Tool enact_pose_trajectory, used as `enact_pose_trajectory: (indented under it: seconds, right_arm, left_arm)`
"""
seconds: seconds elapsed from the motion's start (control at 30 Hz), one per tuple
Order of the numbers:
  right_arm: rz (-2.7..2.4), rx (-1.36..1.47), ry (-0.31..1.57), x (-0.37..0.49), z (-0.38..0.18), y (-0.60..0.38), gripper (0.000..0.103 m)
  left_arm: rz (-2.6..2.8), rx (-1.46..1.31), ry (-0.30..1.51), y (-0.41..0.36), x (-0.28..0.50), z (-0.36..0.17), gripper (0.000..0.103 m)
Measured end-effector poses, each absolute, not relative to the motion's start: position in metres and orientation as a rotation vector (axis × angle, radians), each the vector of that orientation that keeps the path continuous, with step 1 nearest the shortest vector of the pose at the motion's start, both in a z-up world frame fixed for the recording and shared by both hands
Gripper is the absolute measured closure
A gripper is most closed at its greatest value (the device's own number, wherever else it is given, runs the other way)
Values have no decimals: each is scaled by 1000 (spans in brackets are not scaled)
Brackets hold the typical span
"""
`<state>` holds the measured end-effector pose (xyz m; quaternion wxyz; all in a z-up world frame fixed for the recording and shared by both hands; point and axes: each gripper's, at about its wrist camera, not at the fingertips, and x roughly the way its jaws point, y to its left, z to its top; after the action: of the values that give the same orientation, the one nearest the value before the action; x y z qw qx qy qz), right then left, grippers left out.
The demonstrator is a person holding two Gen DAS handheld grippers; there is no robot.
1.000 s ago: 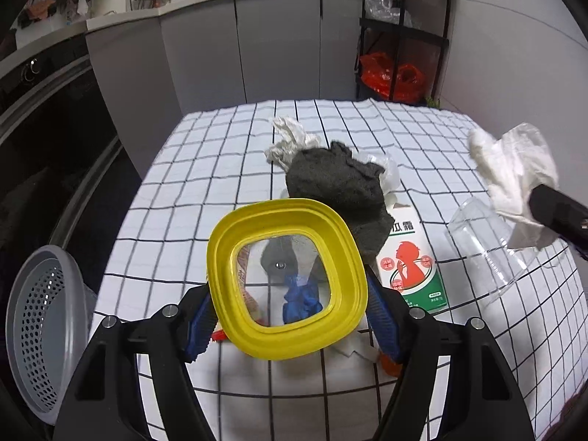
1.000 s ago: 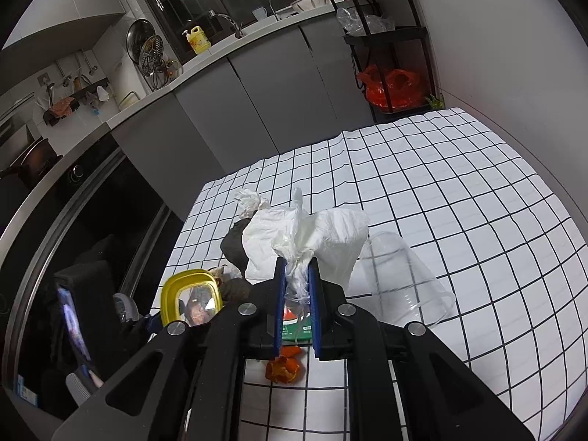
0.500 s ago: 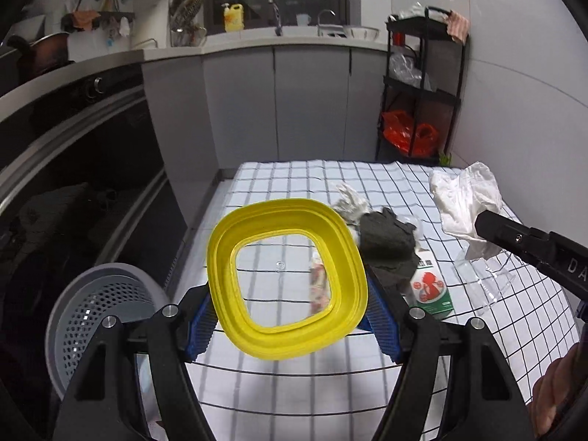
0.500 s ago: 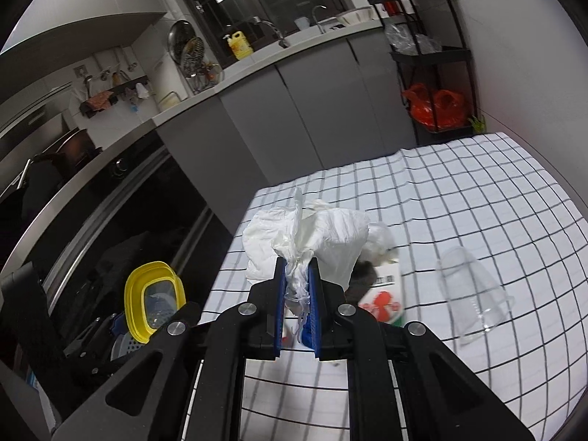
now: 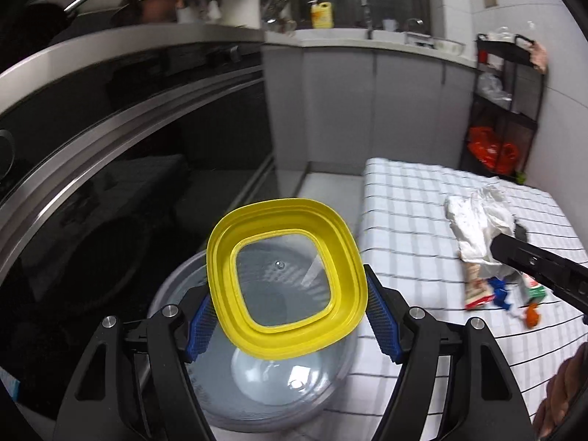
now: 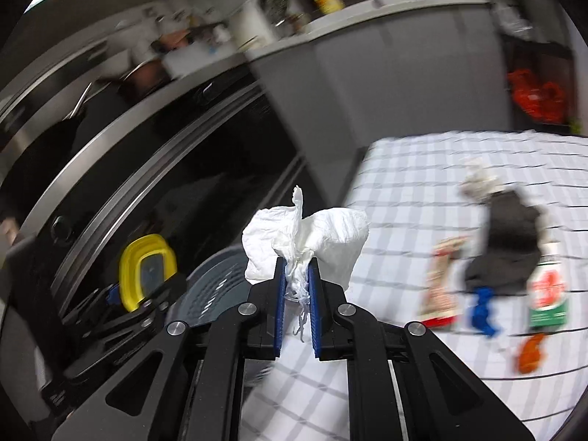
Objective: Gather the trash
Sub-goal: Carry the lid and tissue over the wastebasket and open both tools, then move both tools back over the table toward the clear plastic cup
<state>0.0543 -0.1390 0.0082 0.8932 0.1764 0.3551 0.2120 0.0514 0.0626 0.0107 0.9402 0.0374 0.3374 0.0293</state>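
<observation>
My left gripper (image 5: 288, 314) is shut on a yellow lid (image 5: 286, 279) with a clear middle and holds it above a grey perforated basket (image 5: 253, 400) left of the table; a clear dome-shaped plastic piece (image 5: 283, 378) lies in the basket. My right gripper (image 6: 297, 286) is shut on a crumpled white tissue (image 6: 305, 242) near the table's left edge, beside the basket (image 6: 217, 294). On the checked tablecloth (image 6: 404, 220) lie a dark rag (image 6: 511, 242), a green-and-white carton (image 6: 549, 290), a snack wrapper (image 6: 441, 286), blue scraps (image 6: 483, 307) and an orange peel (image 6: 531, 354).
A dark oven front (image 5: 110, 139) and counter run along the left. Grey cabinets (image 5: 367, 110) stand behind the table. A black shelf rack with a red bag (image 5: 492, 149) stands at the far right. A hand shows at the lower right (image 5: 562, 389).
Both grippers have swung left, off the table's middle toward the basket. The yellow lid now hangs over the basket. The tissue has moved left to the table's edge.
</observation>
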Motion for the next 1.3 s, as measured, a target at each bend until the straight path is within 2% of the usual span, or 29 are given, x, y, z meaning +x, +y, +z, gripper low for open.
enact_pose_trajectory:
  seconds: [0.33, 0.73, 0.83, 0.9, 0.97, 1.3]
  right_arm:
    - [597, 279, 872, 75, -21, -37, 91]
    - [639, 252, 983, 97, -55, 5, 89]
    - [637, 250, 997, 102, -64, 8, 84]
    - [635, 255, 992, 101, -64, 8, 66]
    - [632, 264, 981, 101, -62, 7, 59]
    - [624, 276, 965, 97, -57, -2, 59]
  left_arm:
    - [162, 72, 774, 125, 63, -20, 34]
    - [143, -19, 895, 159, 76, -42, 33]
    - [152, -30, 901, 164, 75, -43, 32]
    - [159, -41, 909, 168, 75, -44, 22]
    - [162, -47, 908, 169, 75, -43, 22]
    - [178, -47, 904, 169, 75, -43, 22]
